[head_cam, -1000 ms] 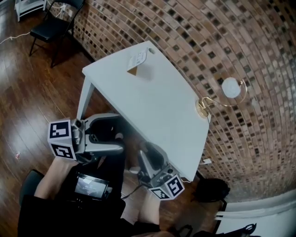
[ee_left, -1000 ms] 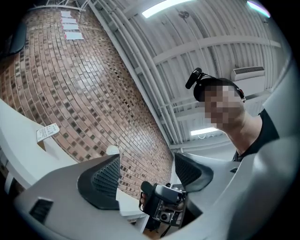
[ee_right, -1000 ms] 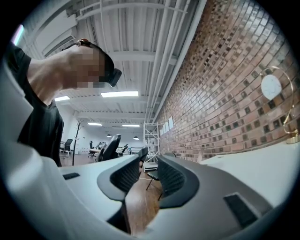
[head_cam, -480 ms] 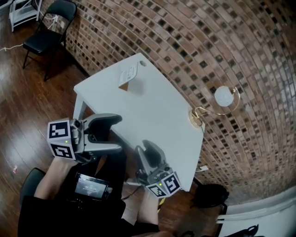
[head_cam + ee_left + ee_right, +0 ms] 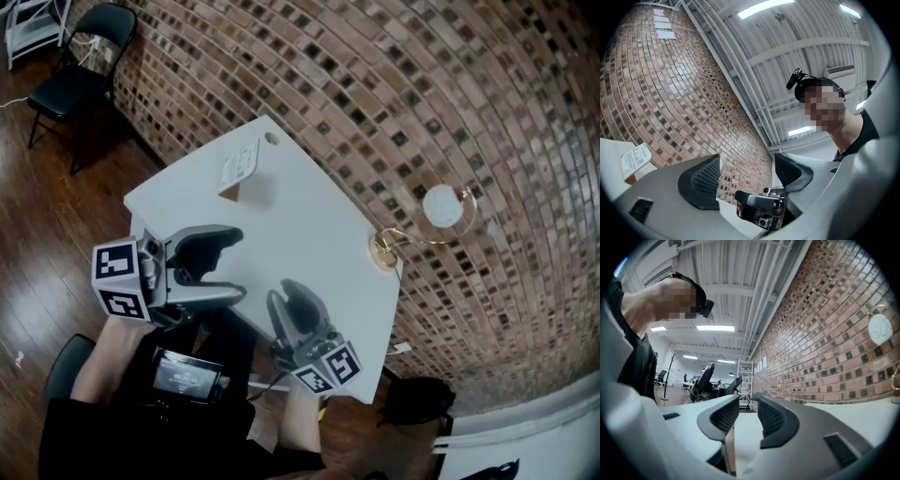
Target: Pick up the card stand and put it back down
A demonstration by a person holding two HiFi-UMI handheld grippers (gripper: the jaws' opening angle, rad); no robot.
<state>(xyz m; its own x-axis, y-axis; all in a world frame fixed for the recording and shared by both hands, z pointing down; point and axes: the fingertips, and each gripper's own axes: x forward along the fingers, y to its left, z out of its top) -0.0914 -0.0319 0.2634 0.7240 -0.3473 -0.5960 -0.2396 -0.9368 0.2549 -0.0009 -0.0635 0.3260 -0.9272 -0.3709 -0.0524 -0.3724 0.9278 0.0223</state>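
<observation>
The card stand (image 5: 236, 172), a white printed card on a small wooden base, stands near the far left corner of the white table (image 5: 309, 234). It also shows at the left edge of the left gripper view as the card stand (image 5: 635, 159). My left gripper (image 5: 234, 265) hovers at the table's near left edge, jaws wide open and empty, well short of the stand. My right gripper (image 5: 290, 293) sits over the near edge, open with nothing between its pads (image 5: 771, 420). In its own view the left gripper (image 5: 747, 171) frames the right gripper's body.
A gold wire stand with a white disc (image 5: 441, 206) rises from the table's right edge. A black folding chair (image 5: 80, 75) stands on the wooden floor at far left. A brick wall runs behind the table. A handheld device (image 5: 187, 375) lies on the person's lap.
The head view has swung, so the table and card stand sit lower and further left. Both grippers stay open; the right one has edged up over the table's near edge.
</observation>
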